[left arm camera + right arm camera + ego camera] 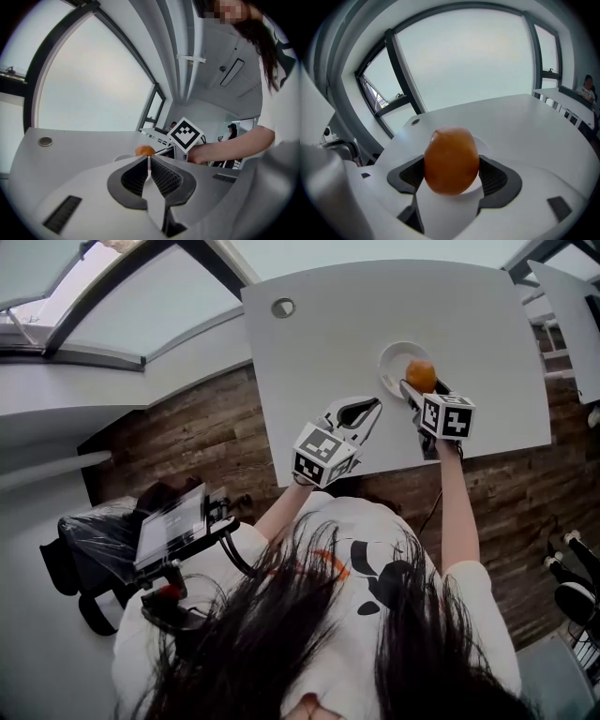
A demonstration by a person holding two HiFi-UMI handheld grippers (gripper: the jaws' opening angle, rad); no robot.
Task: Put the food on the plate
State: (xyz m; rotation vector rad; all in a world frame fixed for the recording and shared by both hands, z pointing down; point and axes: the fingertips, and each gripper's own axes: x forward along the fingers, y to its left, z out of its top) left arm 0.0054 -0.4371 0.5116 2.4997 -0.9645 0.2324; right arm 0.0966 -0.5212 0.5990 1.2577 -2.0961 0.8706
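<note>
Left gripper (367,411) and right gripper (417,390) had white shells with dark ribbed fingers (163,176). Behind the fingers, each bore a cube (324,455) of black-and-white square markers. The person wore a white short-sleeved shirt (375,545) printed in black and orange.

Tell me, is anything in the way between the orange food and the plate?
Nothing visible is. The right gripper holds the orange food right over the white plate, which looks bare.
</note>
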